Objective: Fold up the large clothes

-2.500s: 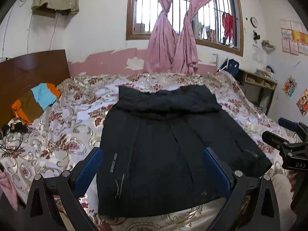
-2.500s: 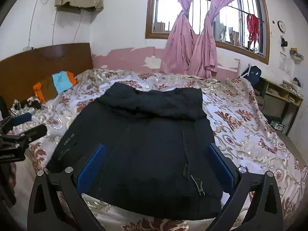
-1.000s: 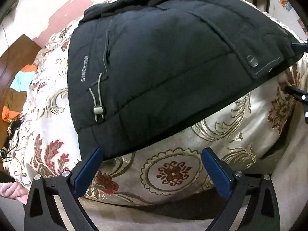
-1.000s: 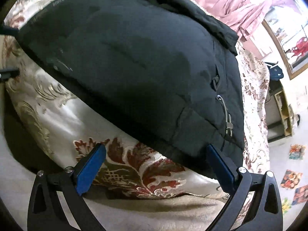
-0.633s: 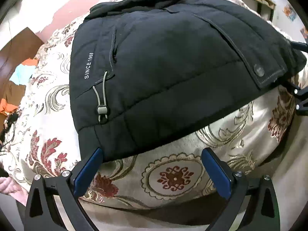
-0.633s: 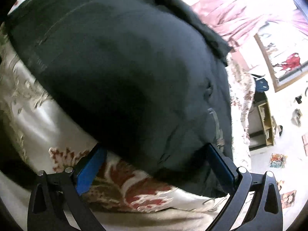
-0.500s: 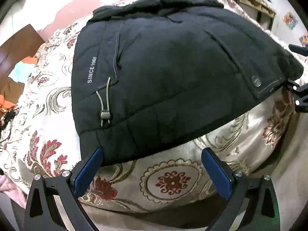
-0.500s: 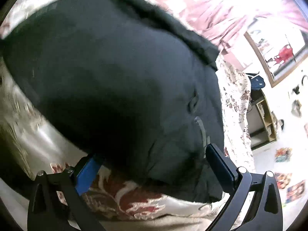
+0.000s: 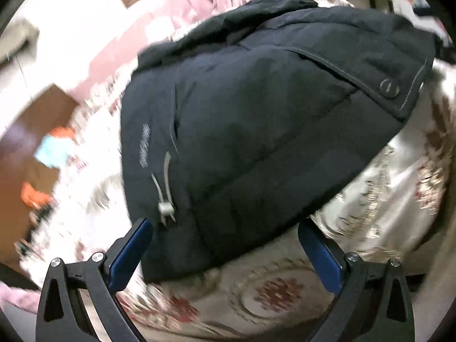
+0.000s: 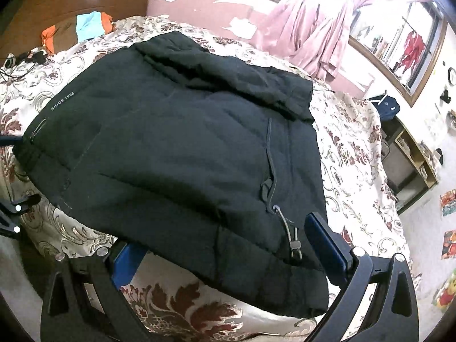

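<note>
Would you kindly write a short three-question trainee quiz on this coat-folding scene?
1. True or false: the left tongs are shut on the black padded coat.
2. What is printed on the coat near its side seam? (a) SINCE 1968 (b) NORTH 1990 (c) nothing
3. Fill in: the hem of the coat lies between the fingers of the right tongs, on the floral-patterned ____.

Key: 1 false, both tongs are open; 2 a; 3 bedspread.
</note>
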{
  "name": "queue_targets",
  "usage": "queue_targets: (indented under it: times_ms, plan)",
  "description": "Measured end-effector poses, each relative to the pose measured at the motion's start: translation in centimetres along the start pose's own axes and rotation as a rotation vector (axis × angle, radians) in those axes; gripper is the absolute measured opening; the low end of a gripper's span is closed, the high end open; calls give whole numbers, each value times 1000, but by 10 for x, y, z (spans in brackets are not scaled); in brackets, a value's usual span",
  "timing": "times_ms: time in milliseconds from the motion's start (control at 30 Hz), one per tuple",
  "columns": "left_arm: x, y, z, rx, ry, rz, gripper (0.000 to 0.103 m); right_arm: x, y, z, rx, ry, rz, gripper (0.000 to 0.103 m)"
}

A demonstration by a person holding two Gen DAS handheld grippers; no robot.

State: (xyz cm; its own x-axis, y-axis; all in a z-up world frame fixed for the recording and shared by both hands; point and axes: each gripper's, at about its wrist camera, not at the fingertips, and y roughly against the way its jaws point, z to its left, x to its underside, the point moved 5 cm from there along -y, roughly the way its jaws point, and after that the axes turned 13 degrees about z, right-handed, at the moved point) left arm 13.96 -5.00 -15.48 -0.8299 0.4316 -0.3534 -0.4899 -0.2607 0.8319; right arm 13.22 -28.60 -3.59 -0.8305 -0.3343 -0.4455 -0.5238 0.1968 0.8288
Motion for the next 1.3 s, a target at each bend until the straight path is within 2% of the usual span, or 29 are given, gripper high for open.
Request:
queue_targets:
  times_ms: [100,167,233,300,400,433,533,633,733,767,833,867,900,933,1000,1167,1233,1300]
  plan:
    - [-4,-1,-2,-104,-27,-40,102,0,-3,-7,-6,-2,-1,101]
    - [-5,-3,0,-129,-21,-45,94,1,-4,-9,-7,-6,-3,101]
    - [-5,-4,3,-134,-7,-43,81,1,-4,-9,-7,-7,-4,101]
    - [-6,-7,10,-143,16,-39,78,6,-8,-8,4,6,0,101]
    - [-5,-9,22,-159,74,-26,77,17,-18,-3,62,76,25,101]
    - [-3,-8,24,-157,86,-25,77,22,-24,-2,113,101,45,101]
    - [-4,-8,28,-159,103,-29,76,24,-37,-9,189,101,114,101]
    - [-3,-7,26,-161,101,-30,70,21,-42,-18,166,65,130,101]
    - [-2,-12,24,-133,111,2,67,20,-45,-19,146,63,138,100]
    - [-1,-15,25,-127,121,21,67,20,-44,-18,141,68,131,95]
    - [1,-22,27,-130,143,65,62,20,-42,-14,126,75,121,65]
    - [2,-25,30,-108,161,82,62,19,-41,-12,120,79,113,59]
    - [2,-26,31,-109,167,82,57,19,-39,-10,118,85,103,50]
    - [1,-24,32,-119,166,74,53,19,-39,-8,121,91,100,46]
    - [-1,-19,34,-118,167,52,49,20,-40,-6,121,95,101,46]
    - [-3,-7,41,-70,191,-8,32,20,-36,-13,89,51,80,44]
    - [-5,0,44,-70,212,-41,28,21,-35,-12,93,51,73,33]
    - [-7,12,49,-66,249,-94,24,20,-31,-11,52,33,46,26]
